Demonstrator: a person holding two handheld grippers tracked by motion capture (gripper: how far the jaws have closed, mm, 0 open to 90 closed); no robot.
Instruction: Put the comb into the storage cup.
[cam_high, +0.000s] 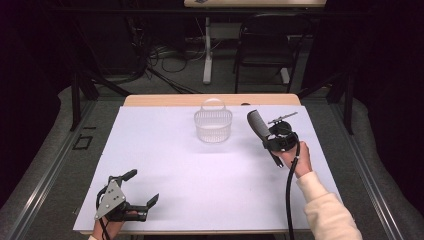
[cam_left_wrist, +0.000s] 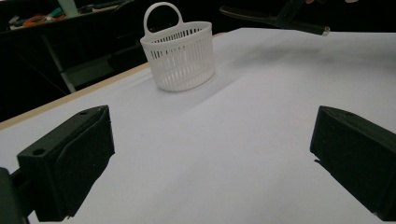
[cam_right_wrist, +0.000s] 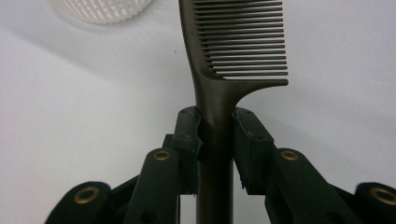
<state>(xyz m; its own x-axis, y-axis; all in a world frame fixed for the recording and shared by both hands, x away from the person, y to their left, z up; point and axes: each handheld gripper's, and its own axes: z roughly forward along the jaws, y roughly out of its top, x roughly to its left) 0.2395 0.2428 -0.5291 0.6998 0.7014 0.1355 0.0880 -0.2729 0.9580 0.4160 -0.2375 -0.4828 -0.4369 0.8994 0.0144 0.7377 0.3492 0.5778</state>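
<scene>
The table (cam_high: 165, 165), spread with a white sheet, takes up the middle and lower part of the high view, with a strip of wooden edge showing along its far side. In the upper middle of that view, near the far edge, a white slatted basket (cam_high: 213, 125) stands upright with its loop handle raised; in the left gripper view it sits at the upper centre of the frame (cam_left_wrist: 180, 58), alone on the sheet. At the lower left of the high view the left gripper (cam_high: 141, 187) rests low over the near edge of the table, its fingers (cam_left_wrist: 70, 161) released and spread wide apart with bare sheet between them. At the right of the high view, just right of the basket and apart from it, the right gripper (cam_high: 272, 140) is held up off the sheet in a hand with a cream sleeve. Its fingers (cam_right_wrist: 187, 140) are clenched on the handle of a dark comb (cam_right_wrist: 238, 51), whose toothed head sticks out beyond the fingertips toward the basket, the teeth pointing to the right of the right gripper view.
</scene>
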